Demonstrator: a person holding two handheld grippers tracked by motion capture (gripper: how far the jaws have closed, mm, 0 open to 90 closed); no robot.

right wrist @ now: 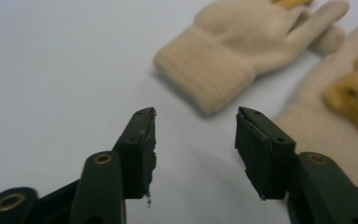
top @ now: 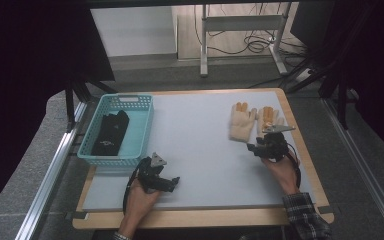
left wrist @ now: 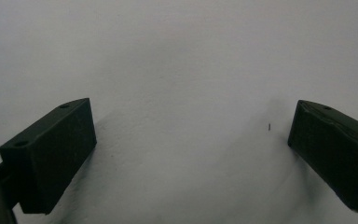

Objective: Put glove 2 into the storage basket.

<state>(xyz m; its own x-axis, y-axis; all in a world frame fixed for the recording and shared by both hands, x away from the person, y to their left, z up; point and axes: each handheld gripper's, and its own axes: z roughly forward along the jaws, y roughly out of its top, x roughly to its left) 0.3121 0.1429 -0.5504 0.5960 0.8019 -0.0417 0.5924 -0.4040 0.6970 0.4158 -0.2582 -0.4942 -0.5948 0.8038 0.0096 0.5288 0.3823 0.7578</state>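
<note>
A: While the right gripper (top: 258,147) hung at centre right of the high view, its jaws stood part open, nothing between them. Pale gloves just beyond its tips.

B: Where exactly were the gloves?

A: Upper right of the grey mat (top: 200,150). Left-hand glove (top: 242,122) flat, fingers pointing to the far edge. Second glove (top: 270,118) just beside it, partly behind the gripper. In the right gripper view the first glove's cuff (right wrist: 205,81) lay above the jaw tips, apart from them. No contact.

B: Left side?

A: Left gripper (top: 172,182) low at lower centre-left, resting by the mat, jaws wide apart, bare mat between them.

B: Progress?

A: Teal basket (top: 139,140) at upper left held one dark folded item (top: 111,132). So I'd judge that piece done. Both gloves were out on the mat, neither gripped. Likely left: grab each glove, carry it across, drop it in the basket.
</note>
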